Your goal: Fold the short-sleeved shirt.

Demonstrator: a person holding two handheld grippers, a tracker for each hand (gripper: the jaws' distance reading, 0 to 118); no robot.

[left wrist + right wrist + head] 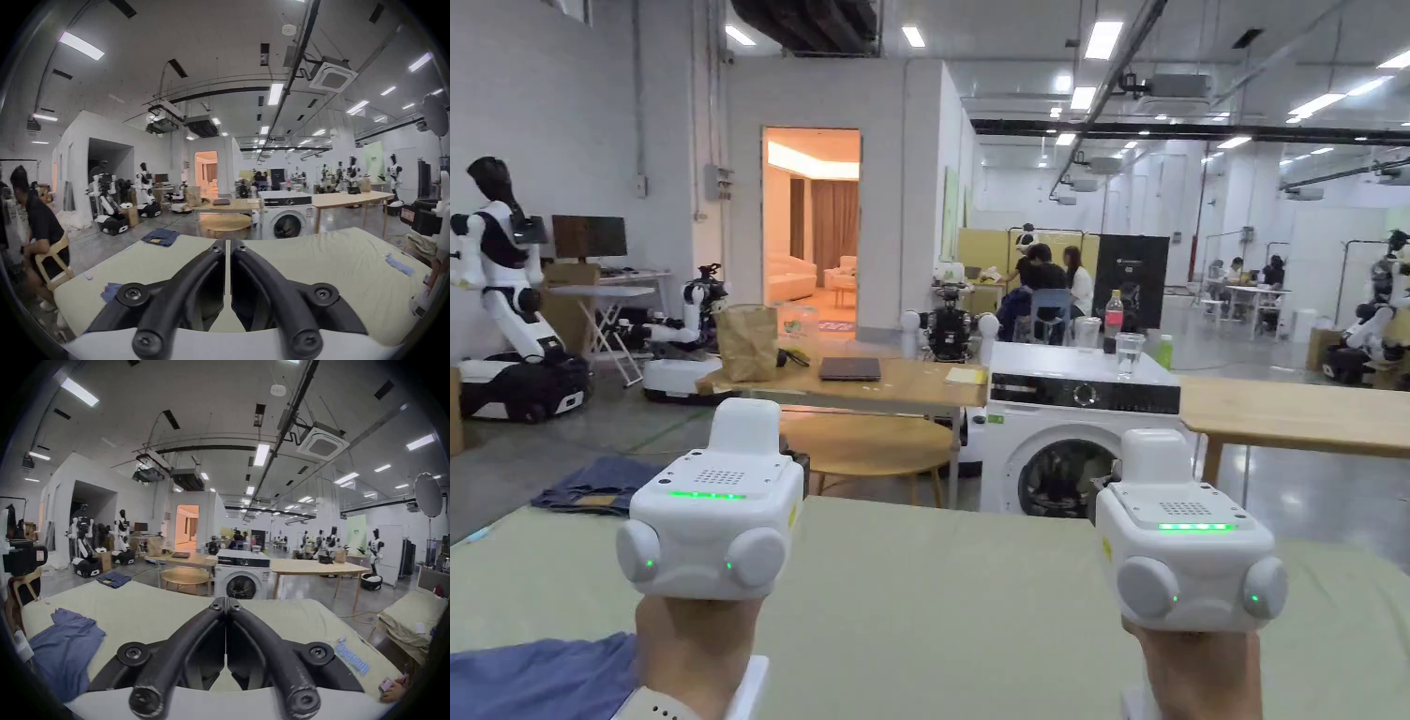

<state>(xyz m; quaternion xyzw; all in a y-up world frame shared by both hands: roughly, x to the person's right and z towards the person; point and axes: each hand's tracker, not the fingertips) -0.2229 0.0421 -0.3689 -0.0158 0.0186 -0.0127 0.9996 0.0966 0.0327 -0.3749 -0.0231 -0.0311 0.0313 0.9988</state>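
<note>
So I'm standing at the table (937, 600) with both tools held up level in front of me. Left gripper (226, 243) has its jaws pinched almost together with just a thin slit between the tips, nothing in them. Right gripper (226, 602) is the same deal but fully closed tip to tip, also empty. In the head view they're just two white boxes with green lights, left one (715, 511) at about 8 o'clock and right one (1186, 553) at about 4 o'clock.

The blue shirt (65, 642) is lying crumpled on the pale green cover near my edge, off at 8 o'clock from the right gripper, and I only catch a corner of it (539, 675) at the bottom left in the head view. Neither tool is touching it, so folding hasn't started as far as I can judge.

Further out, at roughly 12 o'clock beyond the table, sits a washing machine (1078, 441), and some folded denim (591, 485) lies on the floor at 10 o'clock.

What could go wrong: the shirt's bunched up near the table's edge, so grabbing with closed jaws just shoves it off. Pinching two layers at once would wreck the flattening too.
</note>
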